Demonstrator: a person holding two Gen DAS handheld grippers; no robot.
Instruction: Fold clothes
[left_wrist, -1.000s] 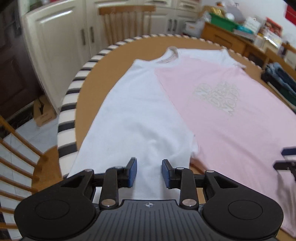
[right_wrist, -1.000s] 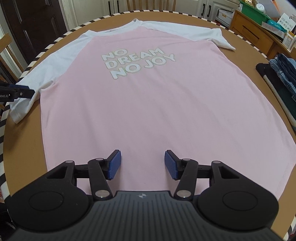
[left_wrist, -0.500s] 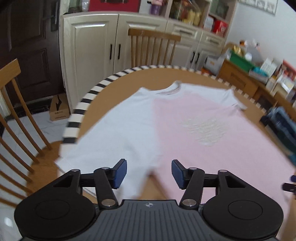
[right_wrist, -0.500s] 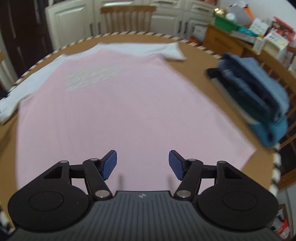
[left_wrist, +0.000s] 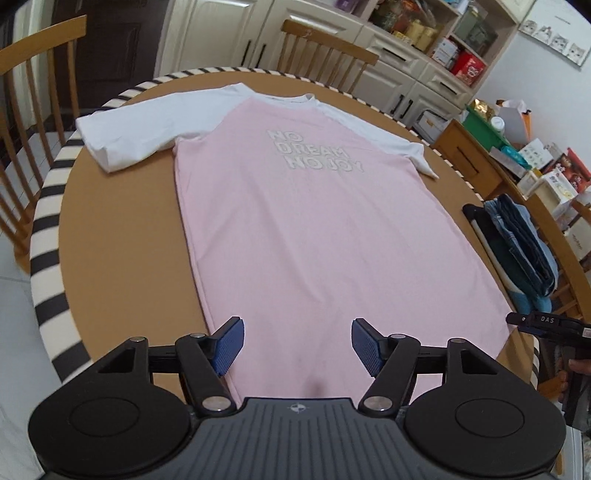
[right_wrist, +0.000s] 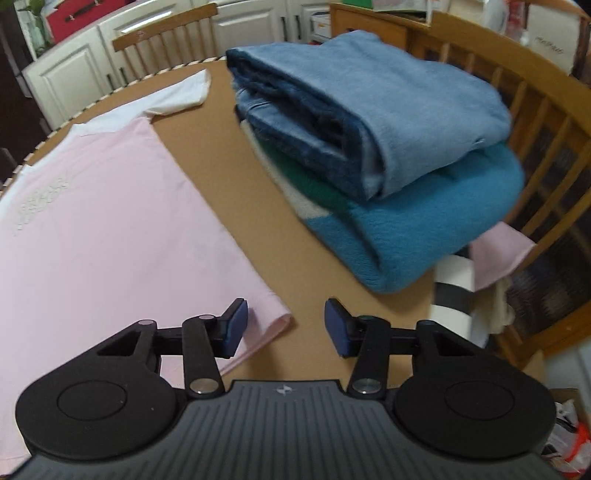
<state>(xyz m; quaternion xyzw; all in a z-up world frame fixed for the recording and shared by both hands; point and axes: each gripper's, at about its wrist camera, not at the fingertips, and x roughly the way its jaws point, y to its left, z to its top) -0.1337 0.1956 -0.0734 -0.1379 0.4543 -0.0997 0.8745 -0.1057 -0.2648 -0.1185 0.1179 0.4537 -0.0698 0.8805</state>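
Room: kitchen-dining space with cream cabinet doors, wooden spindle-back chairs and cluttered shelves behind
Surface: round brown table (left_wrist: 122, 229) with a black-and-white striped edge
Task's thing: pink cotton T-shirt with white sleeves and pale printed lettering (left_wrist: 317, 221); spread flat, print up, collar at the far side, hem at the near edge
Long axis: runs from near hem to far collar, roughly in line with the left gripper's pointing direction
Left gripper (left_wrist: 295, 345): jaws apart and just been opening; over the hem towards its left corner; nothing clamped, cloth lying under the gap rather than pinched
Right gripper (right_wrist: 282, 326): jaws apart though just been closing; at the hem's right corner, left pad over the pink edge, right pad over bare table; nothing pinched; also visible at the right edge of the left wrist view (left_wrist: 546, 326)
Nearer hand: each close to its own hem corner; right one more squarely on its corner, left one sitting inboard of its own
Coming move, as a judgement: likely a pinch of both hem corners, then a carry along the long axis towards the collar
Containers: none in play
Neighbours: stack of folded clothes, faded blue denim on top of a teal fleece (right_wrist: 388, 155); beside the shirt's right edge, apart from it, near the table rim
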